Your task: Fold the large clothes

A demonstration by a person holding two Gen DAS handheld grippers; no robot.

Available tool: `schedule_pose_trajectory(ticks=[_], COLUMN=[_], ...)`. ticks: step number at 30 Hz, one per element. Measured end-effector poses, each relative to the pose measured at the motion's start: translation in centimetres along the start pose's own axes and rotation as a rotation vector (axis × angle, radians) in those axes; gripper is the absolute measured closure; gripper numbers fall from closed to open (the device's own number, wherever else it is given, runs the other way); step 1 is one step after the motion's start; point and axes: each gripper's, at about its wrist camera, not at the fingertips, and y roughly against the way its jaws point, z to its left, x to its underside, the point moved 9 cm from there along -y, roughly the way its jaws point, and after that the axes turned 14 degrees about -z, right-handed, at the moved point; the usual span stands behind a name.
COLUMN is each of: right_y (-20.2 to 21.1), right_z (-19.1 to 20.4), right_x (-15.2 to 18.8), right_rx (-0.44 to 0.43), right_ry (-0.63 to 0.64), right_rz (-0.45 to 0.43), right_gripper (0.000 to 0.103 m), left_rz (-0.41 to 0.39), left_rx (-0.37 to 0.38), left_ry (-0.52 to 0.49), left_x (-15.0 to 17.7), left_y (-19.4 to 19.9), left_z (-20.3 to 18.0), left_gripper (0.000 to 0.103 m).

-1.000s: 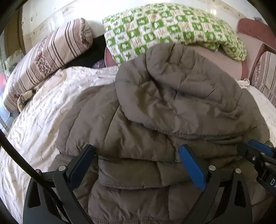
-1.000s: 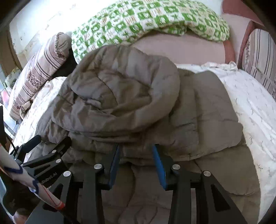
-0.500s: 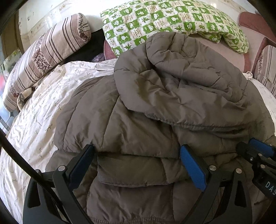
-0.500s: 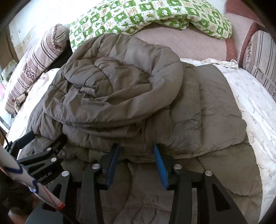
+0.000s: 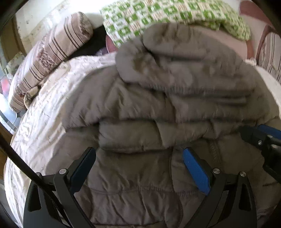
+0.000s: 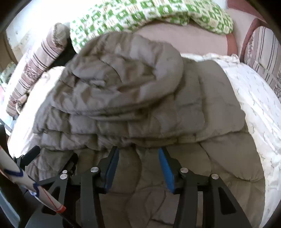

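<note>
A large grey-brown quilted puffer jacket (image 5: 158,108) lies folded in layers on the bed, its hood on top; it also fills the right wrist view (image 6: 133,98). My left gripper (image 5: 138,157) is wide open, hovering over the jacket's near lower panel, holding nothing. My right gripper (image 6: 138,156) is partly open, its blue pads either side of a fold at the jacket's near edge, not clamped. The right gripper's tip (image 5: 263,138) shows at the left view's right edge; the left gripper (image 6: 43,166) shows at the lower left of the right view.
A white patterned bedsheet (image 5: 45,108) covers the bed. A striped bolster pillow (image 5: 52,54) lies at far left, a green-and-white checked blanket (image 6: 149,14) at the headboard, and another striped pillow (image 6: 263,52) at far right.
Both grippers have pulled back slightly toward the near edge of the jacket; the views are blurred from motion. Jaw openings look unchanged.
</note>
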Motion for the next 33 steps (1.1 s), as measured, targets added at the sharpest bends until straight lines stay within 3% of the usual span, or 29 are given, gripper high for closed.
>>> schedule_pose_trajectory(ticks=[4, 8, 17, 21, 27, 33], right_y=[-1.8, -2.0, -1.8, -0.2, 3.9, 8.7], right_z=[-1.0, -0.3, 0.1, -0.9, -3.8, -7.0], right_x=[1.4, 1.4, 1.2, 0.1, -1.4, 0.5], right_rx=[0.001, 0.009, 0.007, 0.000, 0.065, 0.130], right_ry=[-0.045, 0.005, 0.010, -0.047, -0.086, -0.107], right_rz=[0.062, 0.055, 0.045, 0.022, -0.057, -0.067], right_gripper=[0.047, 0.034, 0.031, 0.030, 0.030, 0.030], left_rz=[0.026, 0.027, 0.037, 0.038, 0.022, -0.030], left_rx=[0.011, 0.008, 0.008, 0.002, -0.005, -0.016], left_ry=[0.009, 0.003, -0.001, -0.005, -0.017, -0.018], left_x=[0.5, 0.6, 0.7, 0.4, 0.3, 0.7], left_y=[-0.6, -0.6, -0.6, -0.3, 2.2, 7.2], left_z=[0.0, -0.1, -0.1, 0.0, 0.1, 1.2], left_gripper=[0.004, 0.004, 0.003, 0.003, 0.003, 0.003])
